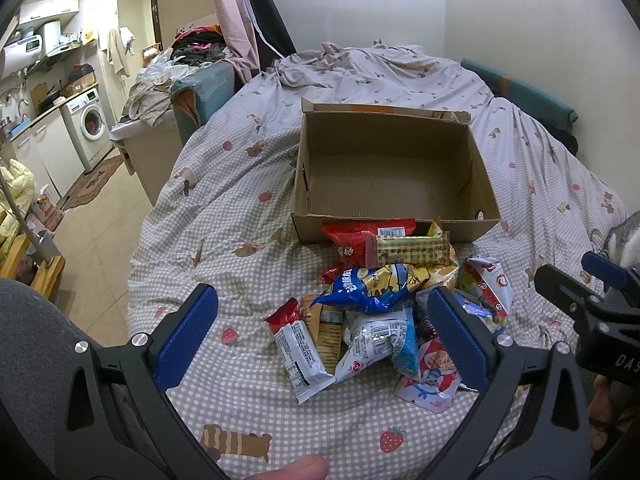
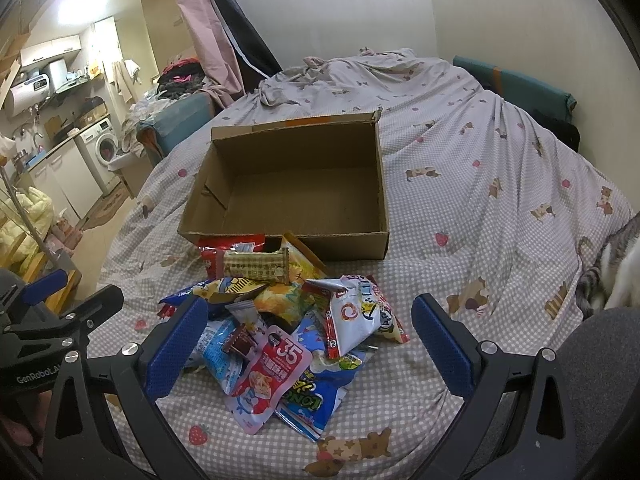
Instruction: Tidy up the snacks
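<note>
A heap of snack packets (image 1: 392, 312) lay on the checked bedspread (image 1: 240, 208), just near of an open cardboard box (image 1: 394, 172) whose floor was bare. The left gripper (image 1: 326, 334) hovered over the heap's near side with its jaws spread wide, gripping nothing. The right gripper (image 2: 310, 336) was likewise wide open and empty above the packets, a grey-and-white cat (image 2: 608, 276) at the far right edge.

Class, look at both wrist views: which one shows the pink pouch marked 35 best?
The right wrist view: the pink pouch lies front and centre on the snack pile, its face with the 35 fully visible. In the left wrist view the pouch sits behind the left gripper's right finger, partly hidden, number unseen.
</note>
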